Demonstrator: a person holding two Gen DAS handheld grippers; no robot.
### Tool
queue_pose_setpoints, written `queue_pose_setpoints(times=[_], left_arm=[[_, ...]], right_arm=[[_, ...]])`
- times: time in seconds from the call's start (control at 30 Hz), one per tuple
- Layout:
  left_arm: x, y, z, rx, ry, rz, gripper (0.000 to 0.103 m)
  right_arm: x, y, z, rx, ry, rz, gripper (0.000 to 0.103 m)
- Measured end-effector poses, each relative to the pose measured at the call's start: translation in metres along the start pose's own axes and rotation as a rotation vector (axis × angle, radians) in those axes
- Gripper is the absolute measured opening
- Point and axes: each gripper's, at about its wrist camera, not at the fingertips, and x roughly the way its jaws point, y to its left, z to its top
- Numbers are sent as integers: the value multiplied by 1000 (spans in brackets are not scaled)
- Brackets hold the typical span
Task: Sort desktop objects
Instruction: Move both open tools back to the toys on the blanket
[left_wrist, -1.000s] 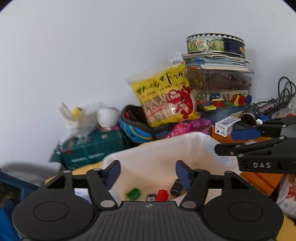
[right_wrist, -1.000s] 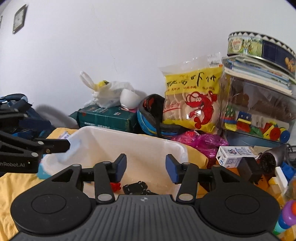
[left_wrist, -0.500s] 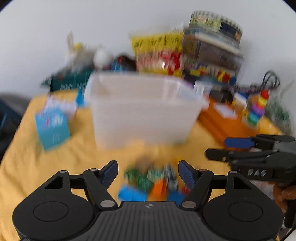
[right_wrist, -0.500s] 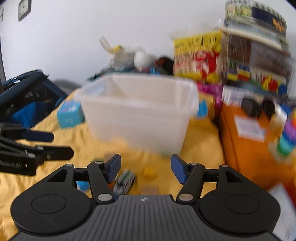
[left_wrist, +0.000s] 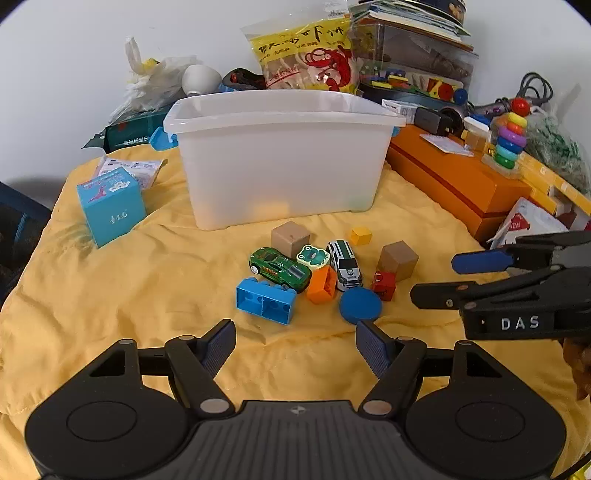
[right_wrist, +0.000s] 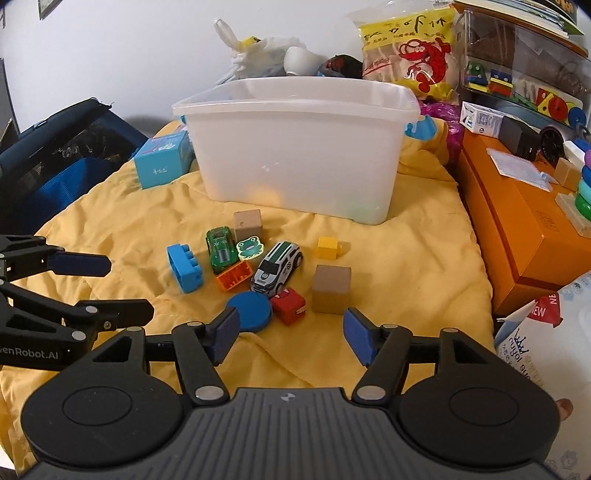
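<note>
A white plastic bin (left_wrist: 280, 155) (right_wrist: 299, 147) stands on the yellow cloth (left_wrist: 147, 288). In front of it lie several small toys: a green car (left_wrist: 279, 268) (right_wrist: 220, 248), a white and green car (left_wrist: 344, 263) (right_wrist: 277, 268), a blue brick (left_wrist: 265, 301) (right_wrist: 184, 268), an orange brick (left_wrist: 322, 285), a blue disc (left_wrist: 360, 303) (right_wrist: 249, 311), a red cube (right_wrist: 289, 305), two wooden cubes (left_wrist: 290, 237) (right_wrist: 331, 288), a small yellow brick (right_wrist: 327, 246) and a frog piece (right_wrist: 250, 248). My left gripper (left_wrist: 295, 347) is open, empty, just short of the pile. My right gripper (right_wrist: 288, 338) is open and empty near the disc.
An orange box (left_wrist: 458, 181) with a ring stacker (left_wrist: 511, 136) lies to the right. A light blue carton (left_wrist: 110, 205) sits left of the bin. Snack bag (left_wrist: 306, 59), toy case and bags crowd the back wall. A dark blue bag (right_wrist: 62, 147) lies off the left edge.
Both grippers have drawn back from above the bin and tilted down to the cloth in front of it. The toy pile has come into view. Both stay open.
</note>
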Motion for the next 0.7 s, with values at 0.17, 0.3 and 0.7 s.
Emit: queue_pose_setpoints(times=[0.17, 0.3, 0.7], left_arm=[[-2, 2, -3, -22, 4, -10, 75], [-3, 2, -7, -25, 10, -22, 75], [-5, 4, -9, -36, 13, 0, 75]], right_arm=[[0, 1, -1, -4, -1, 3, 67], [0, 2, -2, -4, 5, 6, 67], [1, 4, -2, -11, 8, 9, 68]])
